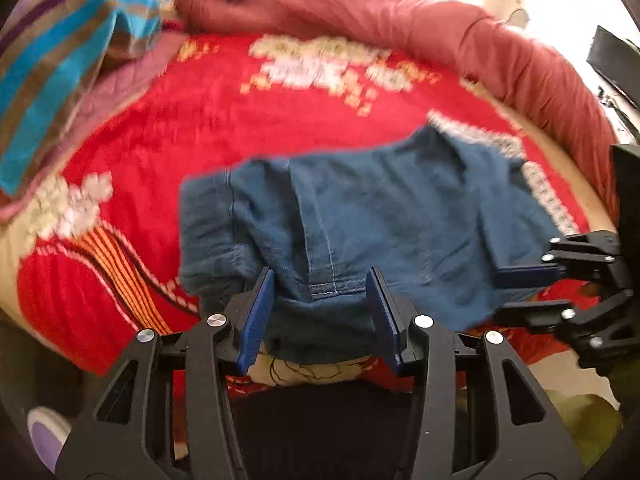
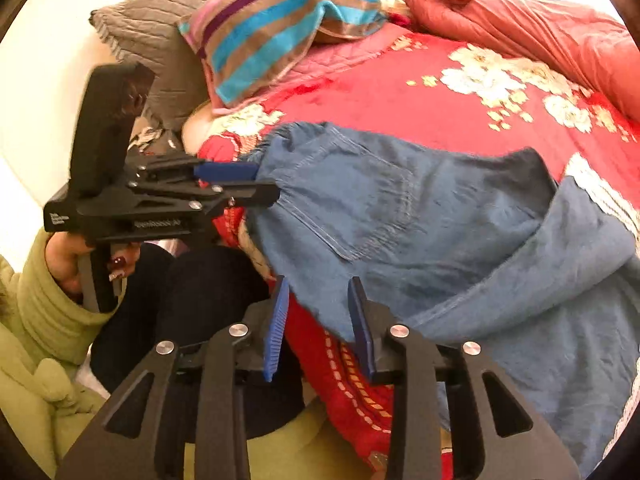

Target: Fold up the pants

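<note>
Blue denim pants lie crumpled on a red flowered blanket on the bed; they also show in the right wrist view. My left gripper is open, its blue pads on either side of the near hem of the pants. In the right wrist view the left gripper sits at the waistband edge with fabric between its jaws. My right gripper is open at the near edge of the pants. In the left wrist view the right gripper straddles the right edge of the pants.
A striped pillow and a grey pillow lie at the head of the bed. A salmon quilt is bunched along the far side. The bed's near edge drops off below the grippers.
</note>
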### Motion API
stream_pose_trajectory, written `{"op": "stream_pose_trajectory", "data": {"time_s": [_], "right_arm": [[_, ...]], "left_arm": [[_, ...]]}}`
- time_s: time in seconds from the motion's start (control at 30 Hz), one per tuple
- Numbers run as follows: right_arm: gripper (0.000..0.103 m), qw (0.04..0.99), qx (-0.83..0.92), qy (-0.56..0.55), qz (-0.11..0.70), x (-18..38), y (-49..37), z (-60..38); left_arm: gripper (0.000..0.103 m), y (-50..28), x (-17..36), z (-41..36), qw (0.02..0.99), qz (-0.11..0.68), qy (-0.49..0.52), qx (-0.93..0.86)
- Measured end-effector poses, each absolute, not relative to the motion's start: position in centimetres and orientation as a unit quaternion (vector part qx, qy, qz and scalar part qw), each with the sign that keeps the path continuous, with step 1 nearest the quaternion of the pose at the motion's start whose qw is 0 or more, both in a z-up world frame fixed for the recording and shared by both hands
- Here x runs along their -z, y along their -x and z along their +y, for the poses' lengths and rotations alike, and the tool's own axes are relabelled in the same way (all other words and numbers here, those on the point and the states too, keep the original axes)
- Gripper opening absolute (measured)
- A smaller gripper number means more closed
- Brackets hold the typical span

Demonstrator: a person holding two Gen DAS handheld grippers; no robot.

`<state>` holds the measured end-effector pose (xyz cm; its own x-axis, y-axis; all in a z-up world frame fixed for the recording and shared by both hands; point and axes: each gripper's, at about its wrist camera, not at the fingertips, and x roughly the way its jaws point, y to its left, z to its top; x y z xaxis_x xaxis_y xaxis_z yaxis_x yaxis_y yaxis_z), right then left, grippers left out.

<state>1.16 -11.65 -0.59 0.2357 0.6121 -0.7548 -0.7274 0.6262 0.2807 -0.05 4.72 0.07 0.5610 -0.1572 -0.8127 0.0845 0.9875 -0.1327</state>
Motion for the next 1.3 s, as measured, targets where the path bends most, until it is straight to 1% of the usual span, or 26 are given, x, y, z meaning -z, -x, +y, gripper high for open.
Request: {"op": "stream_pose_trajectory", "data": {"time_s": [0.03, 0.1, 0.17, 0.2, 0.27, 0.4, 0.43, 0.47, 0.5, 0.53, 0.7, 0.8, 0.83, 0.87, 1.0, 1.2, 1.3], "right_arm": [[0.03, 0.783, -0.421, 0.065, 0.454, 1.0, -1.4, -11.7], [0.04, 0.779, -0.401, 0.066, 0.478, 2.3, -2.0, -11.7], [0.04, 0.767, -0.372, 0.072, 0.517, 4.4, -2.7, -11.7], [0.041, 0.765, -0.368, 0.068, 0.524, 4.8, -2.9, -11.7], [0.045, 0.765, -0.371, 0.059, 0.522, 4.5, -2.9, -11.6], [0.048, 0.775, -0.384, 0.039, 0.501, 2.7, -2.9, -12.7], [0.048, 0.781, -0.382, 0.034, 0.493, 2.2, -2.9, -13.2], [0.053, 0.79, -0.375, 0.028, 0.484, 1.5, -3.3, -13.9], [0.055, 0.799, -0.366, 0.025, 0.477, 1.0, -3.7, -14.5], [0.055, 0.807, -0.355, 0.022, 0.471, 0.5, -4.1, -15.1], [0.055, 0.845, -0.286, 0.003, 0.452, -0.8, -7.9, -19.0], [0.055, 0.86, -0.248, -0.001, 0.446, -1.1, -10.6, -20.3], [0.057, 0.862, -0.244, -0.006, 0.444, -1.0, -11.3, -20.6], [0.061, 0.865, -0.241, -0.012, 0.44, -1.1, -12.6, -20.7], [0.061, 0.877, -0.201, 0.006, 0.437, -1.0, -16.5, -20.5], [0.061, 0.862, -0.15, 0.008, 0.485, 1.7, -23.1, -19.5], [0.061, 0.86, -0.128, 0.038, 0.493, 3.1, -25.0, -18.2]], "left_arm": [[0.038, -0.1, 0.7, 4.9, 0.878, 0.472, 0.044, 0.065], [0.038, 0.0, 1.2, 5.4, 0.876, 0.474, 0.055, 0.065], [0.038, 0.0, 1.3, 5.4, 0.877, 0.472, 0.058, 0.068], [0.038, 0.0, 1.4, 5.3, 0.878, 0.471, 0.057, 0.069], [0.038, 0.1, 1.4, 5.2, 0.879, 0.469, 0.056, 0.067], [0.041, 1.0, -0.1, 5.8, 0.889, 0.445, 0.08, 0.068], [0.044, 1.3, -0.8, 5.9, 0.895, 0.435, 0.079, 0.064], [0.048, 1.5, -1.3, 5.8, 0.899, 0.428, 0.073, 0.058], [0.054, 1.8, -2.0, 5.7, 0.905, 0.419, 0.061, 0.047], [0.056, 2.0, -2.5, 5.6, 0.908, 0.413, 0.052, 0.04], [0.057, 2.1, -4.5, 4.6, 0.915, 0.398, 0.049, 0.052], [0.057, 1.4, -4.7, 3.0, 0.911, 0.403, 0.044, 0.073], [0.057, 1.1, -4.6, 2.3, 0.908, 0.408, 0.045, 0.081], [0.057, 0.8, -4.4, 1.6, 0.905, 0.413, 0.048, 0.093], [0.057, -0.9, -3.4, -3.0, 0.887, 0.432, 0.039, 0.158], [0.057, -4.1, -1.4, -7.8, 0.86, 0.463, 0.034, 0.212], [0.056, -5.5, -0.2, -9.2, 0.847, 0.479, 0.041, 0.226]]}}
